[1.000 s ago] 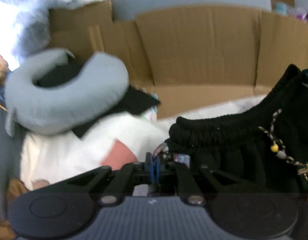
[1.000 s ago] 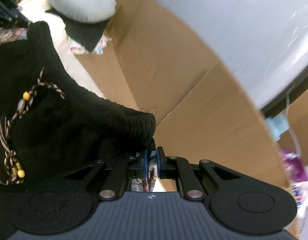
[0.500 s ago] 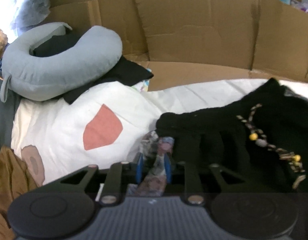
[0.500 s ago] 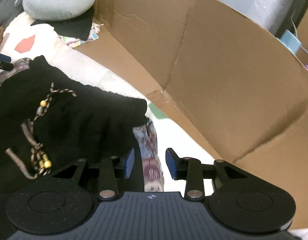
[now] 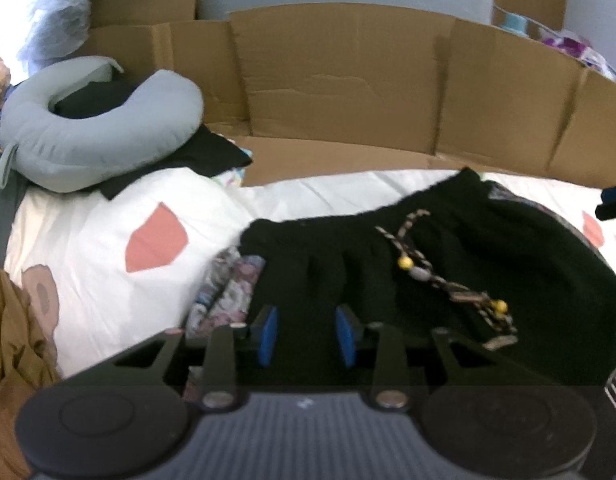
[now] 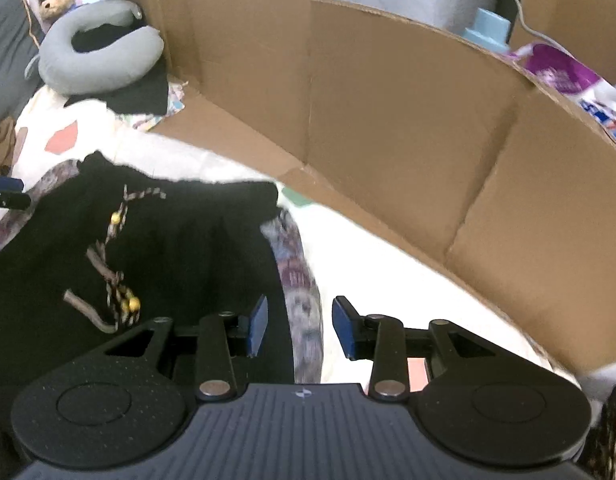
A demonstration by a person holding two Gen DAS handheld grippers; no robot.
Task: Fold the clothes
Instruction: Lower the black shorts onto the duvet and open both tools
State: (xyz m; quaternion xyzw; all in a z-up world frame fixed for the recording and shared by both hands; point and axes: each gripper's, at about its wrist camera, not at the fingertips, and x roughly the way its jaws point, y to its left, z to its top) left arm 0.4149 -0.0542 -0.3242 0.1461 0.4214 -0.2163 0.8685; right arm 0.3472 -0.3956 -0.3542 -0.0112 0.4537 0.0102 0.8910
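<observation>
Black garment: flat on the bedsheet.
Left gripper: spread over its left waistband corner.
Right gripper: spread, empty, at its right edge.

Black knit garment with beaded drawstring lies on white patterned bedsheet; brown cardboard wall behind, grey U-shaped neck pillow far left.

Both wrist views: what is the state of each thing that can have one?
Left hand-held gripper: open, holds nothing.
Right hand-held gripper: open, holds nothing.
Black garment: lying on the bed sheet, released.
Drawstring: loose, untied.
Neck pillow: resting on dark cloth.
</observation>
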